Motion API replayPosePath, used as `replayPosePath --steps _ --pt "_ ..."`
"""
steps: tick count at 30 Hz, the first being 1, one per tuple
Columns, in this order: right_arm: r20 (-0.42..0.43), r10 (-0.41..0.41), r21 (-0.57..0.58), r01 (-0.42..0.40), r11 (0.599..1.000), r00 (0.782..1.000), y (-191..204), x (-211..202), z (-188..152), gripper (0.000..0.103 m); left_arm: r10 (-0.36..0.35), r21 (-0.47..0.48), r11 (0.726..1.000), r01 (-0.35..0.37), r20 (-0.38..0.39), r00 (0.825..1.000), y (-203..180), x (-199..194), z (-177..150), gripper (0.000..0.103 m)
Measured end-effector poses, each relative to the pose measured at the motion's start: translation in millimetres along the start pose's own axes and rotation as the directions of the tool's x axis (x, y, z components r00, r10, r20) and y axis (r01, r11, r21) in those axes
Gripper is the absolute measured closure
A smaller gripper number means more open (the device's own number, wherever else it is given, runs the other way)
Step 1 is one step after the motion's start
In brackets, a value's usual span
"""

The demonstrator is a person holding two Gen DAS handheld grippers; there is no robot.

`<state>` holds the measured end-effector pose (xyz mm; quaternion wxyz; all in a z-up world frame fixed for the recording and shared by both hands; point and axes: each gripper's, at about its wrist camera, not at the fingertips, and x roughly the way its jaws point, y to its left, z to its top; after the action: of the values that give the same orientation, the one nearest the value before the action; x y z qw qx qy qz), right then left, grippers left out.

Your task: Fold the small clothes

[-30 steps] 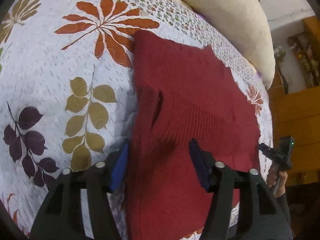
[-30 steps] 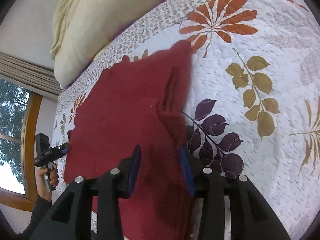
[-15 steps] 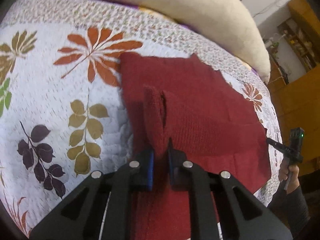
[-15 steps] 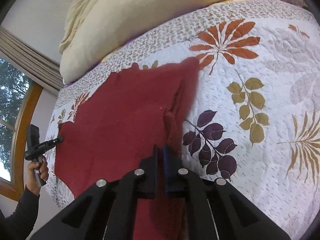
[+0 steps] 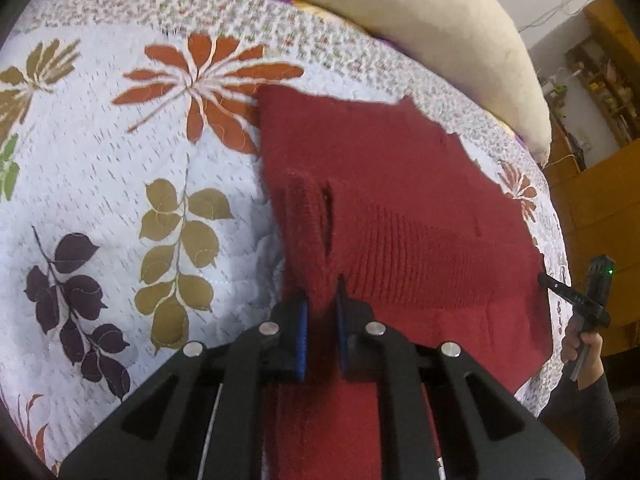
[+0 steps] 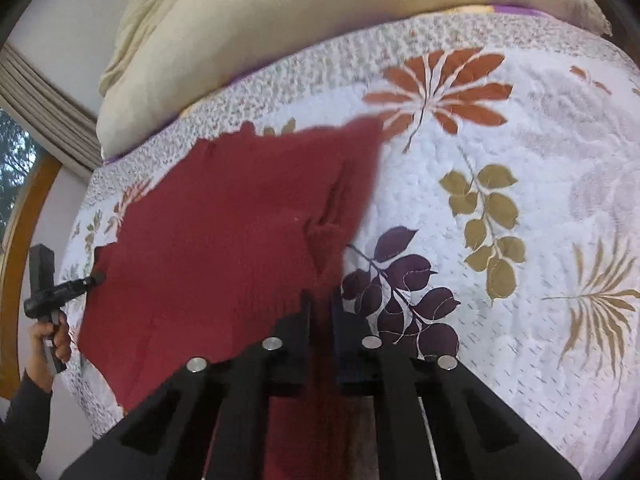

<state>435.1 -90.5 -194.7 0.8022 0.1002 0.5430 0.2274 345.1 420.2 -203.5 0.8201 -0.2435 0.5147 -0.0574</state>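
Red knit garment [image 5: 400, 200], loose between jaws earlier, now pinched by both

The left gripper [image 5: 320, 312] is black, with blue pads [image 5: 303, 336] inside its two fingers and round silver screws on top. The right gripper [image 6: 320, 316] is black too, with silver screws; its pads look dark, maybe blue. A thin silver rod runs along each one. The person's sleeve [image 5: 588, 412] is dark grey.

Left claw [image 5: 321, 304] pinched nearly closed, right claw [image 6: 320, 312] seemingly likewise
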Motion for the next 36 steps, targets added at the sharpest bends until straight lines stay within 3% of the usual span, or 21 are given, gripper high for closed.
replayPosePath --steps 7,12,19,25,31,36 --pt "0.112 0.042 -0.061 -0.035 0.998 0.993 29 -54 7 0.097 -0.039 0.071 0.997 0.030 0.138 0.990 -33 -60 7 0.095" --pt "0.232 0.039 -0.074 -0.023 0.997 0.972 48 -98 29 0.097 -0.064 0.127 0.991 0.032 0.260 0.963 -56 -112 30 0.095" --pt "0.312 -0.001 -0.061 0.021 0.998 0.950 63 -108 84 0.097 -0.025 0.176 0.984 -0.029 0.297 0.955 -77 -114 86 0.095" --pt "0.267 -0.064 -0.023 0.073 0.997 0.962 56 -66 131 0.097 0.041 0.145 0.986 -0.076 0.235 0.971 -74 -67 136 0.095" --pt "0.107 -0.143 0.038 0.140 0.989 0.984 32 18 156 0.097 0.135 0.043 0.990 -0.137 0.048 0.990 -39 25 171 0.095" --pt "-0.001 -0.227 0.050 0.226 0.973 0.974 14 70 156 0.097 0.153 -0.070 0.985 -0.160 -0.096 0.984 -6 78 174 0.095"
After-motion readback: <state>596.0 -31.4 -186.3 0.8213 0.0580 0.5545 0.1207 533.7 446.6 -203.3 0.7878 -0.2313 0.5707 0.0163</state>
